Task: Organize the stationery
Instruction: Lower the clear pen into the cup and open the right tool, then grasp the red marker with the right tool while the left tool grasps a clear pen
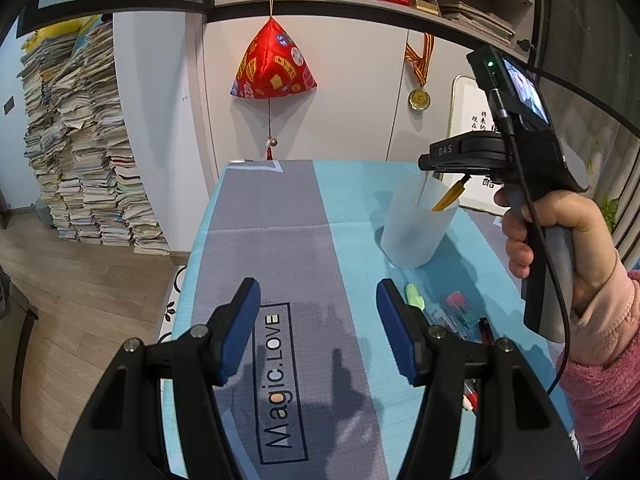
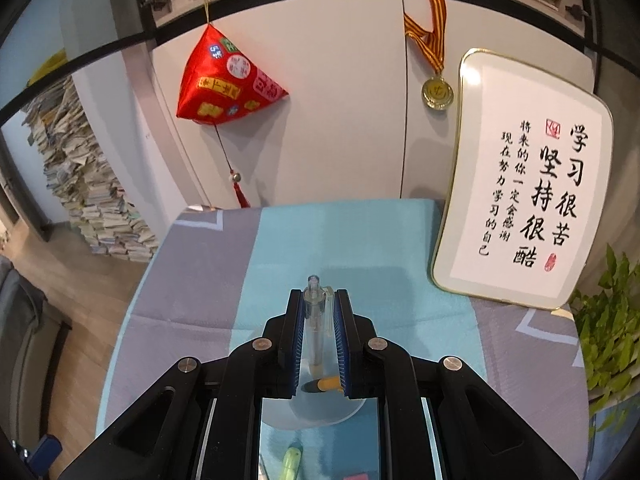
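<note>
A frosted white cup (image 1: 416,228) stands on the blue and grey cloth, with a yellow pen (image 1: 448,200) leaning in it. My right gripper (image 2: 318,312) is shut on a clear pen (image 2: 314,320) and holds it upright right over the cup (image 2: 320,412); the yellow pen (image 2: 326,385) shows below. In the left wrist view the right gripper's body (image 1: 496,152) hangs above the cup. My left gripper (image 1: 318,300) is open and empty above the cloth. A green highlighter (image 1: 415,295) and several pens (image 1: 460,312) lie in front of the cup.
A framed calligraphy board (image 2: 520,200) leans at the table's back right. A red ornament (image 1: 272,64) and a medal (image 1: 419,98) hang on the cabinet behind. Paper stacks (image 1: 80,152) stand on the floor left. A plant (image 2: 608,328) is at the right.
</note>
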